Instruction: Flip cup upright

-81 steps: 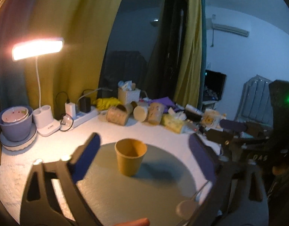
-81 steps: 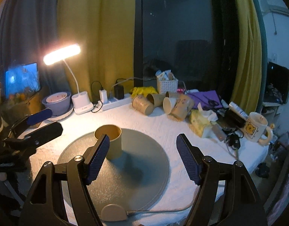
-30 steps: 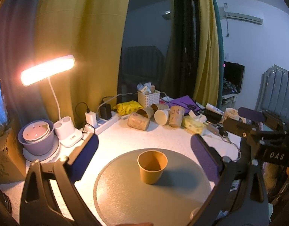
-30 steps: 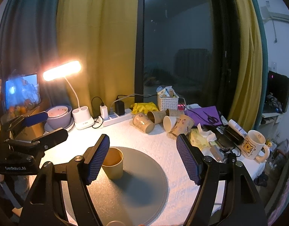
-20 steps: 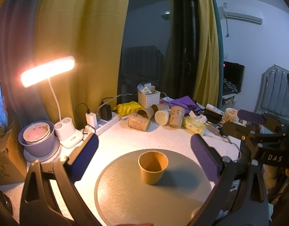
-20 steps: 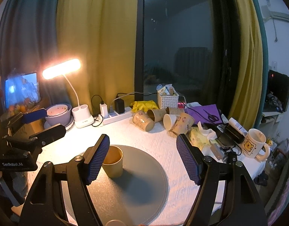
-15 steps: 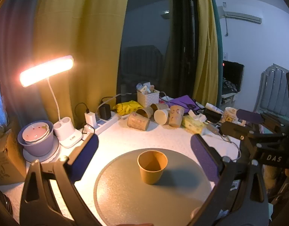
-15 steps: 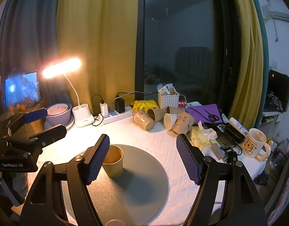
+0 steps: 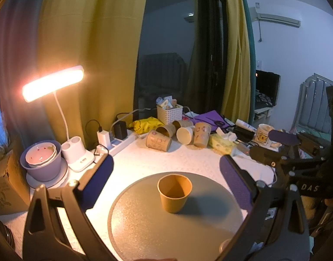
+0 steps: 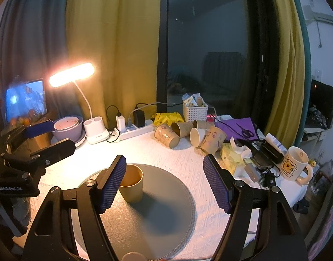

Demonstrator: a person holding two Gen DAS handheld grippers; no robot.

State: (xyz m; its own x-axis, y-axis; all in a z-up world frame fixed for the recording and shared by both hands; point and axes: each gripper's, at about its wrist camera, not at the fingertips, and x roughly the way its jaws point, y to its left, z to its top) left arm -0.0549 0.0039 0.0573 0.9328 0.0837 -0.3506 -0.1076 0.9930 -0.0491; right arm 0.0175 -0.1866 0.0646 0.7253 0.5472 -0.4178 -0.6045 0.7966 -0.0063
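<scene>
Your left gripper was held above the near edge of the table with its jaws spread wide and nothing between the blue pads; the same gripper appeared at the left of the right wrist view, also gaping. Your right gripper was likewise spread apart and empty, its left pad overlapping the cup in that view, though whether pad and cup touched could not be judged from it.

Largest item on the table was the round grey mat, lying flat on the white textured cloth. Behind it stood the lit desk lamp on its white base, with a stack of purple and pink bowls just beside that base and a white power strip to its right. Further back you had a white basket, a group of patterned paper cups lying on their sides, and a cartoon mug at the far right.

Smallest, and the item under task, was the cup. It stood upright on the mat, mouth up, roughly central in the left wrist view and clear of both left pads. It was a plain tan paper cup, tapering to the base, rolled rim intact, interior empty, no visible dents.
</scene>
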